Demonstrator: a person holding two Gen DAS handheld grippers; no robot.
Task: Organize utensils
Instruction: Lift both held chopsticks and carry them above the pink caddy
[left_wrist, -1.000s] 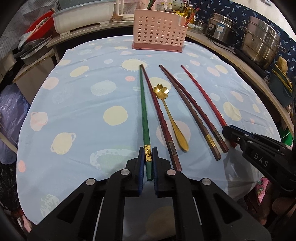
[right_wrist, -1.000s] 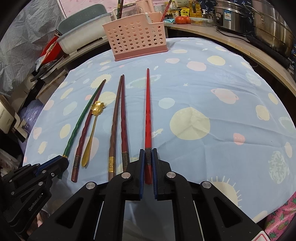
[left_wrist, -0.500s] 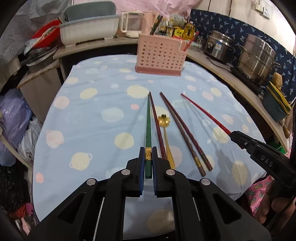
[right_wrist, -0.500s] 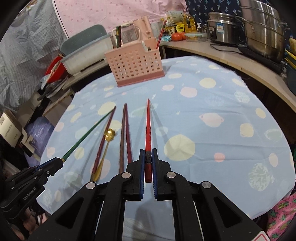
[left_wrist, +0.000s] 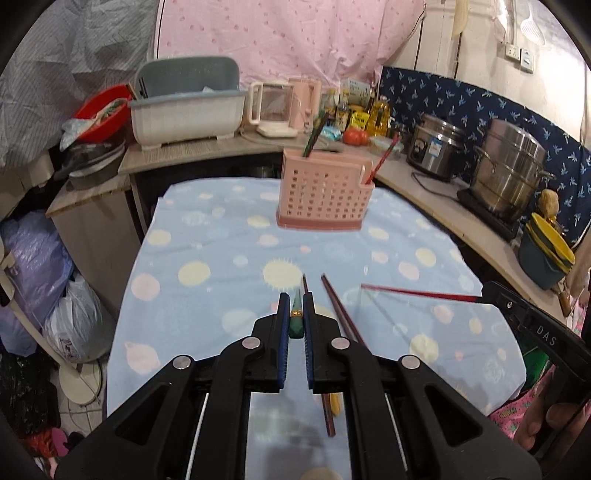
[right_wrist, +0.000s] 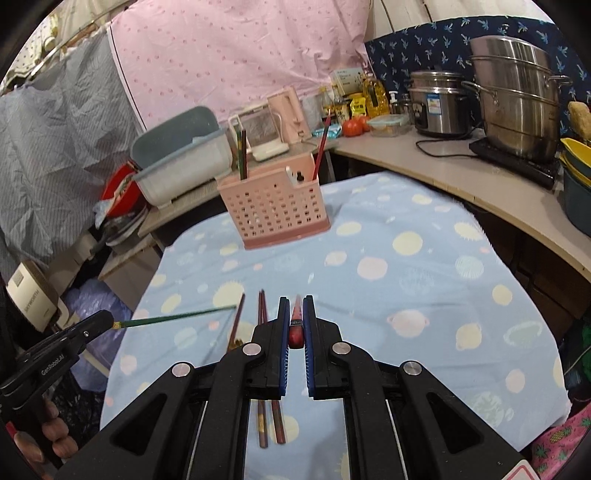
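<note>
Counter (left_wrist: 207, 236): blue spotted cloth, leftover chopsticks lying flat.
Pink plastic holed basket (left_wrist: 325, 192): far end, waiting for sticks.
Left gripper (left_wrist: 296, 325): fingers pinching green chopstick (right_wrist: 177, 318), lifted to carry.
Right gripper (right_wrist: 296, 326): fingers pinching red chopstick (left_wrist: 417, 293), lifted too.

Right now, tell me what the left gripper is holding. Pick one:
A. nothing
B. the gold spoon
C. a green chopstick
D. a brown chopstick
C. The left gripper is shut on the thick end of the green chopstick, lifted clear of the blue cloth; the right wrist view shows its shaft sticking out from that gripper.
</note>
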